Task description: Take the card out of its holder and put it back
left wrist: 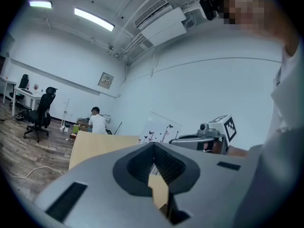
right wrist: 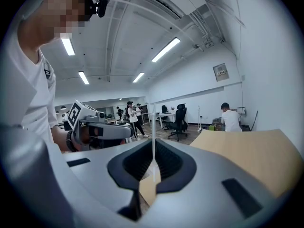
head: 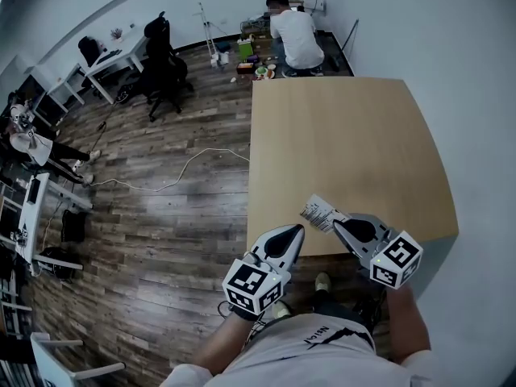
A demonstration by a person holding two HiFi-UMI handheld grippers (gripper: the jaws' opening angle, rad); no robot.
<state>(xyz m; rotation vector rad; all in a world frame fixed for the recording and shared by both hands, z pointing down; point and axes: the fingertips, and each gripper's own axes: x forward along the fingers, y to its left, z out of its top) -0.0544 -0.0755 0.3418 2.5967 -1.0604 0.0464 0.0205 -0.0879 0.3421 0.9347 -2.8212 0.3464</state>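
At the bottom of the head view, the left gripper [head: 300, 229] and the right gripper [head: 337, 222] hung over the near edge of the desk [head: 347, 143]. The right jaws were closed on the card [head: 321, 211], a thin white sheet with dark print that stood edge-on between them in the right gripper view and was held above the desk's near edge. The left jaws were drawn together with nothing between them, their tips just beside the card's left end.

The desk was a pale wooden slab with a bare top. To its left lay a dark plank floor [head: 161, 224] with a white cable [head: 185, 172] trailing across it. Farther off stood a black office chair [head: 165, 67] beside white tables [head: 113, 59]. At the desk's far end a person in a white shirt [head: 296, 39] crouched among small items by the pale wall [head: 451, 47].
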